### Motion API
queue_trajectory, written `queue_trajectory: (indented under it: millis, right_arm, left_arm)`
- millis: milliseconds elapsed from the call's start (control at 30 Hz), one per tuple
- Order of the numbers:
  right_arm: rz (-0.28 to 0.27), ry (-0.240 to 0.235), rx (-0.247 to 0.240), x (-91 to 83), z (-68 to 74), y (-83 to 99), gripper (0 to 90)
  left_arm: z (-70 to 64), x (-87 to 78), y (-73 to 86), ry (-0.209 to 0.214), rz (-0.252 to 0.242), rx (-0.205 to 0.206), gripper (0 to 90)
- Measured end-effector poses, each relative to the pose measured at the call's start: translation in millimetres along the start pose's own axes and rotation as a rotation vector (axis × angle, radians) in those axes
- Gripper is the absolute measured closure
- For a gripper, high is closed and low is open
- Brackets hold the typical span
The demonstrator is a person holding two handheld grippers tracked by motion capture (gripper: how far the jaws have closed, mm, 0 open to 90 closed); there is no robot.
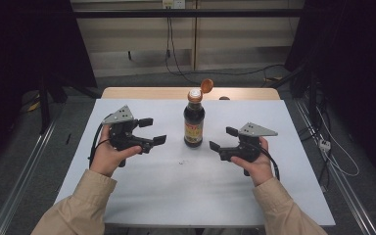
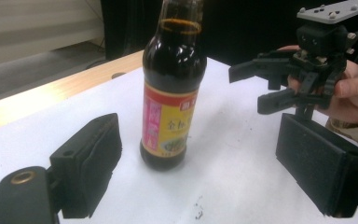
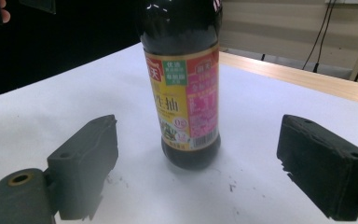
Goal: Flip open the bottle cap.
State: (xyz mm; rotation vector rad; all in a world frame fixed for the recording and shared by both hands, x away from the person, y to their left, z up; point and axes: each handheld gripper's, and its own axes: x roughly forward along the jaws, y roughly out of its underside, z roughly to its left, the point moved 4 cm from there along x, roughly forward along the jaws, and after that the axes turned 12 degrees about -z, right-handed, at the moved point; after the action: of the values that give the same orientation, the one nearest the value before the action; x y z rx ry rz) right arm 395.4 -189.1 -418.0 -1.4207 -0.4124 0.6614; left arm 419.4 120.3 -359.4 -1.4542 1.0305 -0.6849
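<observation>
A dark glass sauce bottle with a yellow-and-red label [image 1: 194, 120] stands upright on the white-covered table [image 1: 186, 196], toward 12 o'clock of its centre. Its orange flip cap [image 1: 206, 86] is hinged open, tilted back toward 1 o'clock above the neck. The left tool [image 1: 149, 131] is held at 9 o'clock of the bottle, jaws spread wide, gripping nothing, apart from the glass. The right tool [image 1: 223, 138] is held at 3 o'clock of the bottle, jaws likewise spread and empty. In each gripper view the bottle [image 2: 173, 88] [image 3: 185, 84] stands between and beyond the two black pads, untouched. Both tools point inward at the bottle.
</observation>
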Motion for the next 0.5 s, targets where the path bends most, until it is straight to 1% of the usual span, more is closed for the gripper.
queue_trajectory:
  millis: [67, 133, 267, 433, 500]
  right_arm:
    - [0.000, -0.003, -0.002, -4.3, 0.5, 1.0, 12.3]
    - [0.007, -0.002, -0.014, -7.6, 0.5, 2.4, 12.4]
    - [0.017, 0.003, -0.031, -16.7, -0.7, 6.2, 12.9]
    - [0.020, 0.002, -0.025, -26.8, -2.4, 10.3, 13.1]
    - [0.020, 0.010, -0.029, -30.2, -3.1, 12.3, 13.6]
  left_arm:
    - [0.5, -3.2, 4.4, -0.004, 0.001, -0.004, 13.2]
    - [0.6, -6.2, 9.1, -0.008, 0.001, -0.011, 12.8]
    - [0.4, -12.9, 18.2, -0.011, 0.003, -0.010, 11.4]
    - [1.5, -19.3, 31.6, -0.030, 0.022, -0.014, 11.0]
    - [1.9, -21.7, 37.0, -0.039, 0.029, -0.013, 11.0]
